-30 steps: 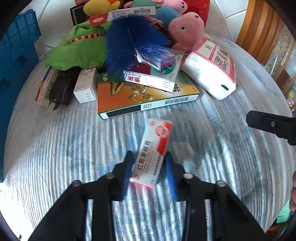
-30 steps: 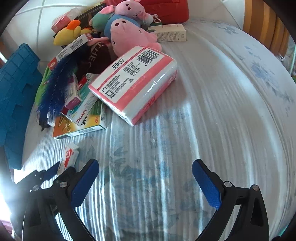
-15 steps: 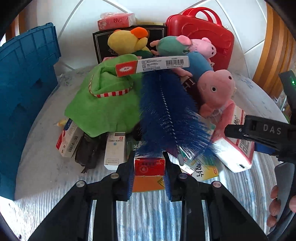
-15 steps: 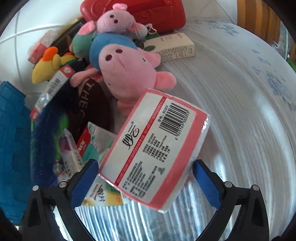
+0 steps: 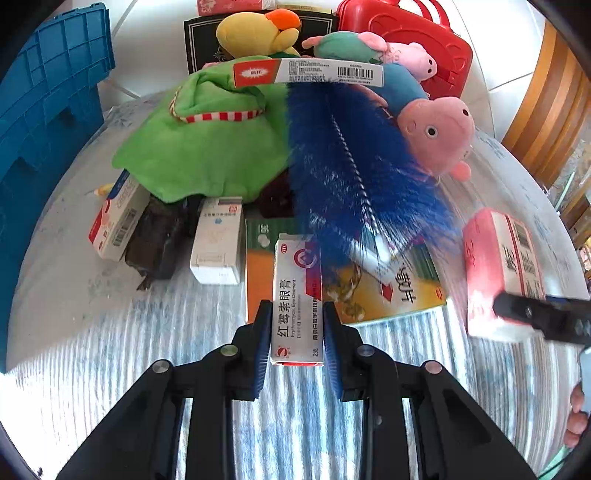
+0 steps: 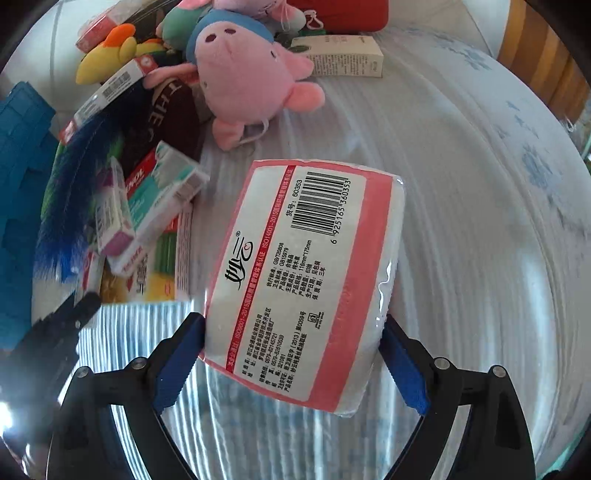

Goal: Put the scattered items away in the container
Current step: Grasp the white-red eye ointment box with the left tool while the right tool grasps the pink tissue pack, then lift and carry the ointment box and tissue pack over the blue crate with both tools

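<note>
My left gripper (image 5: 297, 332) is shut on a white and red ointment box (image 5: 297, 295) and holds it above the table in front of the pile. My right gripper (image 6: 291, 354) is wide open with its blue pads on either side of a pink and white tissue pack (image 6: 306, 273), which also shows in the left wrist view (image 5: 498, 273). I cannot tell whether the pads touch it. The blue crate (image 5: 44, 122) stands at the far left of the table.
The pile holds a blue feather duster (image 5: 351, 166), a green cloth (image 5: 207, 147), a pink pig plush (image 5: 436, 133), a yellow plush (image 5: 258, 33), a red case (image 5: 417, 40), an orange flat box (image 5: 369, 291) and several small medicine boxes (image 5: 218, 243). A wooden chair (image 5: 550, 107) stands at the right.
My left gripper has lifted the ointment box and levelled it, pointing toward the pile. My right gripper has moved forward from bare table until the tissue pack lies between its open fingers.
</note>
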Motion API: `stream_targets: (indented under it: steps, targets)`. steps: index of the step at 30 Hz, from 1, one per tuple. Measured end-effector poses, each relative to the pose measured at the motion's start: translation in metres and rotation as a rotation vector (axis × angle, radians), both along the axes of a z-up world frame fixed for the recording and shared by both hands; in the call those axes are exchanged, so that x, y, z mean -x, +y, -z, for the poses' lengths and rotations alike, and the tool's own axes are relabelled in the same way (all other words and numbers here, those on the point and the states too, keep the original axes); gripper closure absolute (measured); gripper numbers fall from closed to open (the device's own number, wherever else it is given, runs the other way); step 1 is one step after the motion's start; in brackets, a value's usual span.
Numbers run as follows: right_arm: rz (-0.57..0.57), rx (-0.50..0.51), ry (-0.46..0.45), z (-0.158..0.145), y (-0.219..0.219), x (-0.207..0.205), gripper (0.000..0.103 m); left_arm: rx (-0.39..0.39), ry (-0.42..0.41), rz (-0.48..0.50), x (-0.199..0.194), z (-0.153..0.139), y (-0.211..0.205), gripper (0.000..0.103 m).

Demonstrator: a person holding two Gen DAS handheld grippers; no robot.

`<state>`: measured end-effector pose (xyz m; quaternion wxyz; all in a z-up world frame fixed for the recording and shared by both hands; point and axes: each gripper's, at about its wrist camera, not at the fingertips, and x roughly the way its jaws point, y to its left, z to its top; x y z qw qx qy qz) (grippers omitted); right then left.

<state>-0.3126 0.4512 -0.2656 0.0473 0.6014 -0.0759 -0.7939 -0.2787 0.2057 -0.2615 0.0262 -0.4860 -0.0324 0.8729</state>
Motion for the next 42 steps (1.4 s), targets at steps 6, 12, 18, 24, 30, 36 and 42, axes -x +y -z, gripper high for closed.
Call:
stream_targets:
  steps: [6,12,18,24,30,36,42]
  targets:
    - [-0.084,-0.033,-0.026,0.014,-0.01,-0.038,0.0,0.016,-0.01,0.013,-0.012,0.003,0.007,0.077]
    - [0.007,-0.04,0.05,0.03,-0.006,-0.045,0.0,0.04,-0.02,0.009,-0.01,0.011,0.014,0.077]
    - [0.046,-0.058,0.155,0.035,-0.005,-0.059,0.0,0.066,-0.031,0.025,-0.009,0.017,0.026,0.077]
    - [-0.029,-0.165,0.191,0.042,-0.016,-0.067,0.0,0.081,-0.01,0.013,-0.007,0.013,0.029,0.077]
    - [0.033,-0.066,0.268,0.03,-0.006,-0.085,0.006,0.073,-0.003,0.005,-0.002,0.018,0.026,0.077]
    - [0.042,-0.049,0.292,0.007,-0.014,-0.092,0.013,0.091,0.04,-0.014,-0.022,-0.002,0.031,0.077]
    - [0.012,0.005,0.375,-0.03,-0.016,-0.111,0.013,0.078,0.109,-0.049,-0.047,-0.045,0.029,0.077]
